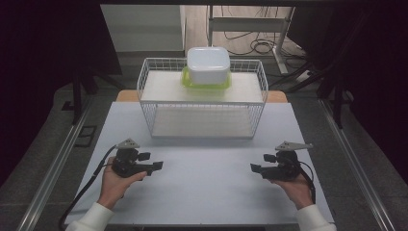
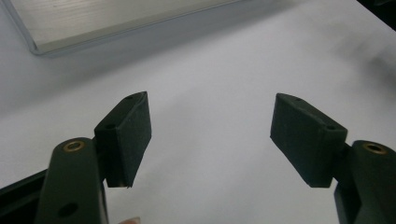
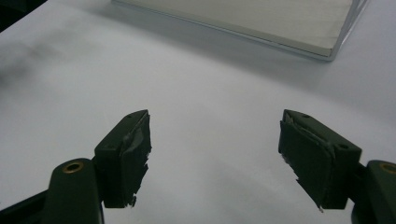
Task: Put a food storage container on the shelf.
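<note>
A white lidded container (image 1: 208, 65) sits on a green lid or tray (image 1: 185, 82) on the top shelf of a white wire rack (image 1: 202, 98) at the table's far middle. My left gripper (image 1: 151, 162) rests low over the white table (image 1: 202, 187) at the near left, pointing right, open with nothing between its jaws (image 2: 210, 135). At the near right my right gripper (image 1: 262, 162) points left, also open and empty (image 3: 215, 154). Both stand well short of the rack.
The rack's lower shelf (image 1: 202, 122) holds a pale board, whose corner shows in the left gripper view (image 2: 37, 46) and the right gripper view (image 3: 334, 53). Metal rails (image 1: 53, 168) run along both table sides. Cables lie on the floor (image 1: 255, 45) behind.
</note>
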{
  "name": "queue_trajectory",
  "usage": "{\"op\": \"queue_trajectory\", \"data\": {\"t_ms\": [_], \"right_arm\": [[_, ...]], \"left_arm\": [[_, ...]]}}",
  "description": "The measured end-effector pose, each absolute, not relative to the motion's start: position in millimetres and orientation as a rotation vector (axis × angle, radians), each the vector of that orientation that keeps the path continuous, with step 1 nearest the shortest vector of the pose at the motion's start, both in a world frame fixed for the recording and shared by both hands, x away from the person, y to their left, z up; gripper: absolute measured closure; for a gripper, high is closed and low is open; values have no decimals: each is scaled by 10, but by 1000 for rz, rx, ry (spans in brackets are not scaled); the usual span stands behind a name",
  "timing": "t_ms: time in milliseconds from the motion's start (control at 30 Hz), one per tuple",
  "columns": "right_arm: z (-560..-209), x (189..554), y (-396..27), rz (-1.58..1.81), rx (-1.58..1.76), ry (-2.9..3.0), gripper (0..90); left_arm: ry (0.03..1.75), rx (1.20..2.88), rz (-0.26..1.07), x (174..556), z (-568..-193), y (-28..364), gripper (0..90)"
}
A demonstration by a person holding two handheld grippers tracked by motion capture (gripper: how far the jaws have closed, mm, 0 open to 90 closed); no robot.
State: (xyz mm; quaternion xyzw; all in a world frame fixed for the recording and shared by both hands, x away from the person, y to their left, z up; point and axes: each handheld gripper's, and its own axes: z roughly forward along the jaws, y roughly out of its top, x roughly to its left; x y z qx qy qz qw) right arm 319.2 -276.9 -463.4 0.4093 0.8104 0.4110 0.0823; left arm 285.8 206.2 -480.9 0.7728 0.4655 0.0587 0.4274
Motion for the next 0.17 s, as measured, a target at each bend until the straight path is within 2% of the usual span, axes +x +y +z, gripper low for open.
{"op": "queue_trajectory", "data": {"t_ms": [167], "right_arm": [[-4627,3188,-2771,1233,1209,2411,238]], "left_arm": [[1171,1938,152,2870,-4822,2056,277]]}}
